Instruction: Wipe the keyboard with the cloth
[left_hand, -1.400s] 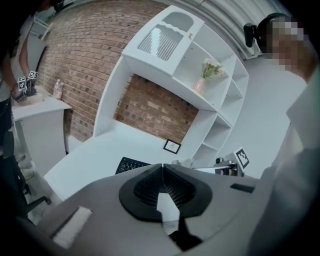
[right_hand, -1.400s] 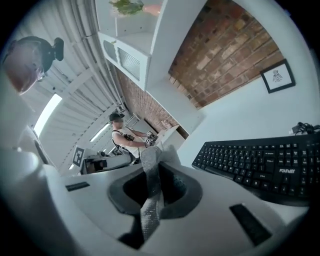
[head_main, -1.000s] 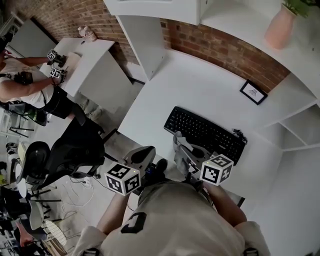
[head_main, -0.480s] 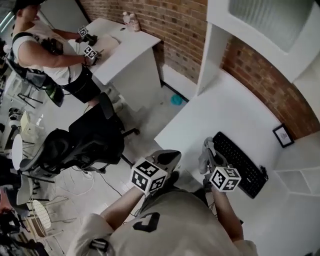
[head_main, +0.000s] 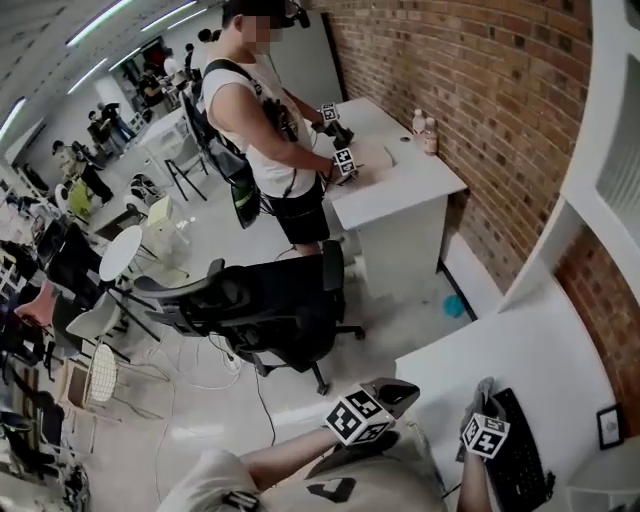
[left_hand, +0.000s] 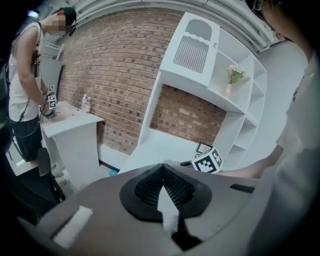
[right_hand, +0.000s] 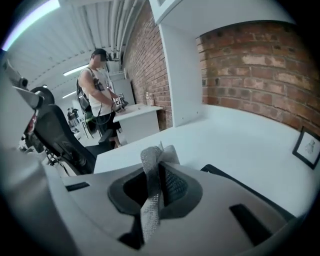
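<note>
Two grippers sit low in your head view. Your left gripper (head_main: 400, 388) is held over bare floor beside the near corner of the white desk (head_main: 500, 345). Your right gripper (head_main: 480, 402) is over the desk's near edge, with the grey cloth (head_main: 486, 385) at its tip. The black keyboard (head_main: 520, 455) lies flat on the desk just beside that gripper, towards the wall, and a small framed picture (head_main: 608, 425) stands further back. A black office chair (head_main: 270, 305) fills the floor between you and a second white desk (head_main: 400, 185). A person (head_main: 260, 110) stands at that desk with their own marker cubes. Rough red brick wall (head_main: 480, 110) runs behind both desks.

From your left gripper view, the ribbed black pads (left_hand: 150, 182) meet at the tip and the jaws are closed with nothing held. The right gripper's marker cube (left_hand: 207, 160) shows just past them. Beyond it stands a white shelf unit (left_hand: 220, 97) holding a slim vase (left_hand: 228, 90).

From your right gripper view, the jaws are clamped on the cloth (right_hand: 150, 180). It is a woven, mesh-like strip that runs down between the pads and bunches above the tips. Smooth white desktop (right_hand: 240, 132) spreads ahead of it. A thin dark edge (right_hand: 225, 175) peeks over the gripper body, and I cannot tell whether it is the keyboard.
</note>
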